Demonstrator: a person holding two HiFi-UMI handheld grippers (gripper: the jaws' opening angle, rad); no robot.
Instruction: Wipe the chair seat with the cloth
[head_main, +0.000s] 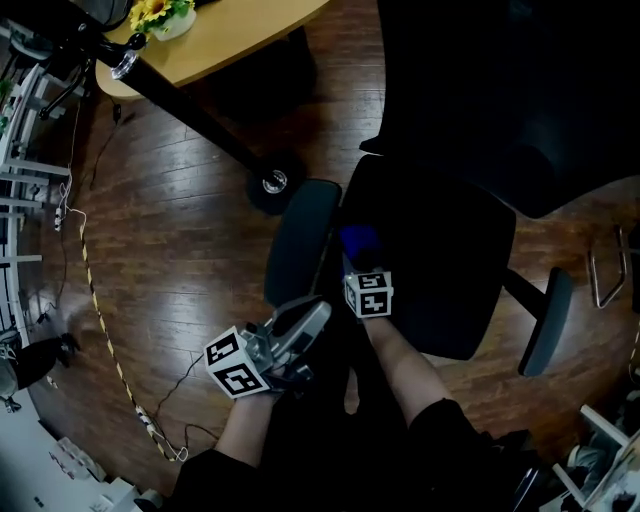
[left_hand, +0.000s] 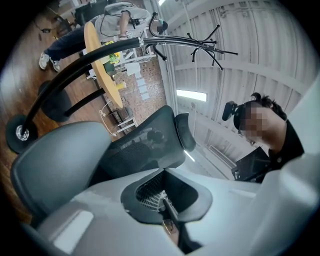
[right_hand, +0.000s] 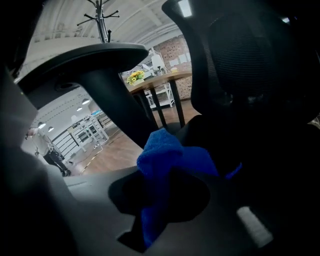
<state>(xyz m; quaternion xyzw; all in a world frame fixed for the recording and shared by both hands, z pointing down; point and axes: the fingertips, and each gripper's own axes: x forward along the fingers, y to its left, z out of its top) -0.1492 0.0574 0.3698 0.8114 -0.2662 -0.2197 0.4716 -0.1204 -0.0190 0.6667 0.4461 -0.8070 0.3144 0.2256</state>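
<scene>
Head view gives me the black chair from above, its seat dark and wide with the backrest rising at the top right. My right gripper reaches over the seat's left edge, and the blue cloth sits at its tip, just beside the grey armrest on that side. In the right gripper view the fingers are closed on the cloth, which bunches up above them and trails down through the seam between them; the dark seat and mesh backrest fill the frame behind it. I cannot tell for sure whether the cloth presses on the seat or hangs just over it. My left gripper hovers lower, off the seat, near the armrest's front end. In the left gripper view its fingers are pressed together with nothing between them, and they point up past the armrest toward the backrest and the headrest. A wooden bench with yellow flowers stands well apart at the top left, over a dark wooden floor.
</scene>
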